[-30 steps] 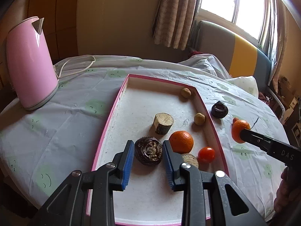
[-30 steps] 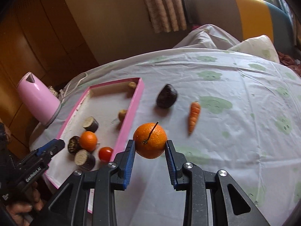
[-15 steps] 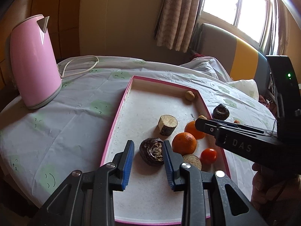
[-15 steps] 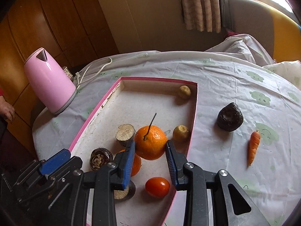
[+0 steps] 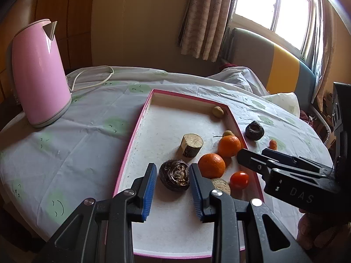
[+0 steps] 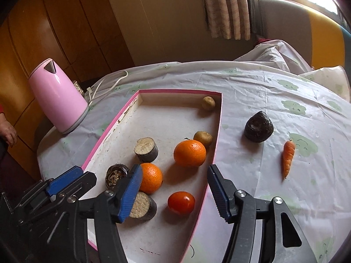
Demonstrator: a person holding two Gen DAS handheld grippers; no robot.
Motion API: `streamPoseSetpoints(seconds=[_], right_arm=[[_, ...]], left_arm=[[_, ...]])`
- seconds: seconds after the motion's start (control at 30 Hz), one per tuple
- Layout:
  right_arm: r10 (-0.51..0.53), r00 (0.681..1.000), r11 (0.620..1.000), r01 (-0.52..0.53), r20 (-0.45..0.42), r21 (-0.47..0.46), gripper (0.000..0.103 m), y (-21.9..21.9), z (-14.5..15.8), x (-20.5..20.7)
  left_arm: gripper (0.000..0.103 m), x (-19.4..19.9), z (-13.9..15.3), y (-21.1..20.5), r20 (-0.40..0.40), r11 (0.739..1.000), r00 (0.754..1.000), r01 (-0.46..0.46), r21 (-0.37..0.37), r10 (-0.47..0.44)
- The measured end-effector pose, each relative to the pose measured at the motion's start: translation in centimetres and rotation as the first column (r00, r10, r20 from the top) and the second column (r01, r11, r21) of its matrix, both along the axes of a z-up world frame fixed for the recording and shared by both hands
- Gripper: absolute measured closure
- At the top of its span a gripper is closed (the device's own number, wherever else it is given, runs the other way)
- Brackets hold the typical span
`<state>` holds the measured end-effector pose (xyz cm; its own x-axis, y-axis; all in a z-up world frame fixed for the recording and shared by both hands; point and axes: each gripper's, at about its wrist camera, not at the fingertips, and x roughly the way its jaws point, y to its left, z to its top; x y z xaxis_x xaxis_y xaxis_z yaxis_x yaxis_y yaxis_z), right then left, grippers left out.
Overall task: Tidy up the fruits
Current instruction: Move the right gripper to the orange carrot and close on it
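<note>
Right gripper (image 6: 173, 188) is opening, and its blue pads touch nothing; the stemmed orange (image 6: 190, 153) lies free on the tray (image 6: 216, 135) floor, ahead of the jaws. This orange sits near the right wall of the tray, just beside a small brown fruit (image 6: 203, 138). A second orange (image 6: 151, 178) lies closer to the camera, partly behind the left pad. A tomato (image 6: 181, 203) rests between the two pads in the picture, but lower, on the tray floor. Two cut root pieces are in the tray also: one (image 6: 146, 149) stands near the middle, the other (image 6: 142, 206) is at the near side, touching the second orange. Another small brown fruit (image 6: 208, 103) lies in the far right corner.

Left gripper (image 5: 173, 188) hangs over the near part of the tray with its jaws narrow. A dark hairy bulb (image 5: 174, 175) sits between its pads; it seems the pads do not press it, though the view does not make this sure.

Outside the tray, on the bench (image 6: 263, 100) with its white cloth, a dark round root (image 6: 258, 129) lies just beside the right wall, and a carrot (image 6: 288, 156) lies further right. A pink kettle (image 6: 57, 95) stands at the far left, with its white cord (image 6: 109, 83) behind it.
</note>
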<state>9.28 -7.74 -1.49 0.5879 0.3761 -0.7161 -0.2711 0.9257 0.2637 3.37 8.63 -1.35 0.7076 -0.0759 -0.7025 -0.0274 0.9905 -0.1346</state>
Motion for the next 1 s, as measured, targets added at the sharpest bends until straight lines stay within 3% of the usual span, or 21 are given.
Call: streamPoseSetpoints(seconds=[0.47, 0.7, 1.0], right_arm=[[-0.122, 0.992, 0.993, 0.122, 0.013, -0.003, 0.041, -4.0, -0.6, -2.1], [-0.186, 0.983, 0.982, 0.185, -0.012, -0.02, 0.059, -6.4, -1.8, -2.3], [-0.303, 0.952, 0.953, 0.302, -0.038, -0.039, 0.072, -10.8, -3.4, -2.4]], left_arm=[[0.072, -0.4, 0.1, -2.1, -0.001, 0.998, 0.999, 0.054, 0.016, -0.054], [0.072, -0.5, -0.1, -3.8, -0.004, 0.994, 0.995, 0.103, 0.024, -0.103], [0.072, -0.8, -0.4, -6.0, 0.006, 0.982, 0.983, 0.185, 0.037, -0.185]])
